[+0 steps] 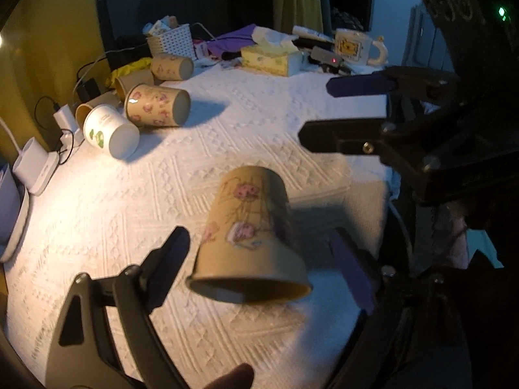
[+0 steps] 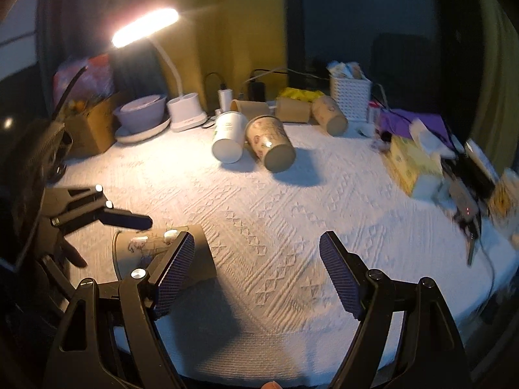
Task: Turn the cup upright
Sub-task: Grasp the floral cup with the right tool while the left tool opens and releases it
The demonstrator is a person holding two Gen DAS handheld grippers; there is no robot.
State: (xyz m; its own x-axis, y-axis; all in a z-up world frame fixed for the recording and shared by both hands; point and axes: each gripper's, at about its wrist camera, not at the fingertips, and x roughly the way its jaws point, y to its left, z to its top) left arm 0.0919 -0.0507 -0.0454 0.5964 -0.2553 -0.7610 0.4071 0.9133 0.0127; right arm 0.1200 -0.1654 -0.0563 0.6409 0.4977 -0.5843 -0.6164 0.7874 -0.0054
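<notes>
Two grippers work over a white cloth [image 1: 136, 201]. The left gripper [image 1: 259, 259] has its jaws spread wide on either side of a tan floral cup [image 1: 249, 236]. The cup sits between the fingers, tipped, its open rim toward the camera and low, its closed base pointing away and up. The picture is blurred there; whether either finger touches the cup cannot be told, and a gap shows on the left side. In the right wrist view the same cup [image 2: 194, 253] lies low on the left, partly hidden behind the right gripper's left finger [image 2: 175, 269], with the left gripper [image 2: 107, 236] just beside it.

The right gripper [image 2: 256, 275] is wide open and holds nothing; bare cloth shows between its fingers. In the left wrist view it [image 1: 337, 107] hangs at the right, well apart from the cup.

At the far side of the cloth lie more cups on their sides: a floral one [image 1: 159, 105], a white one [image 1: 110, 131] just beside it, and another floral one [image 1: 172, 68] farther back. Behind them stand a white basket [image 1: 172, 43], a tissue box [image 1: 269, 58] and a mug [image 1: 356, 47]. A lit lamp [image 2: 146, 27] shines over the left rear, with a bowl [image 2: 141, 116] near its base.
</notes>
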